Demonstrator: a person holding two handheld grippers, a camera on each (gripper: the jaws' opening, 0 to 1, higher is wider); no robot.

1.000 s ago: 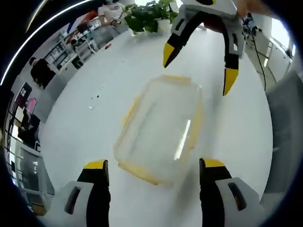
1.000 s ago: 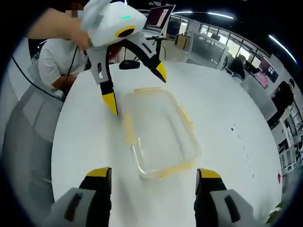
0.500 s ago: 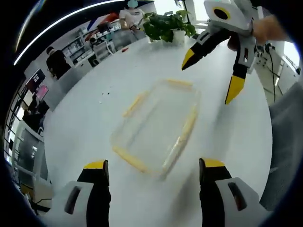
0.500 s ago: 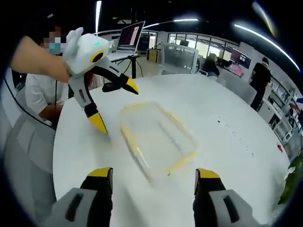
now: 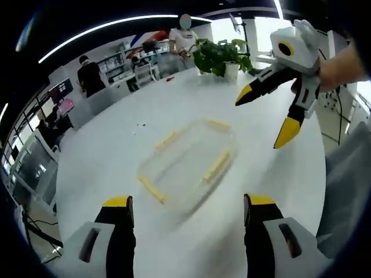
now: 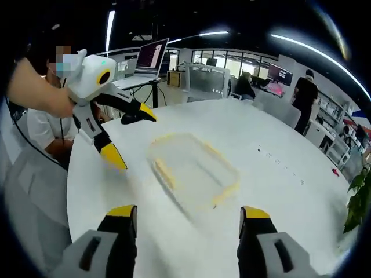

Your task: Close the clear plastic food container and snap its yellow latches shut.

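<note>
Clear plastic container (image 5: 186, 160) (image 6: 193, 169) sits flat on the white round table (image 5: 104, 168) (image 6: 272, 191), its yellow latches (image 5: 215, 166) (image 6: 164, 172) along the rim. Left gripper (image 5: 188, 204) (image 6: 127, 134) hangs above it, jaws spread wide, grasping nothing — right gripper (image 6: 189, 211) (image 5: 266, 116) likewise, jaws parted and empty, held apart from the container. A potted plant (image 5: 220, 56) stands at the table's far edge.

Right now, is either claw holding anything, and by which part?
Nothing is held. The left claw and right claw both hang open above the table, apart from the clear container, which lies free between them.
</note>
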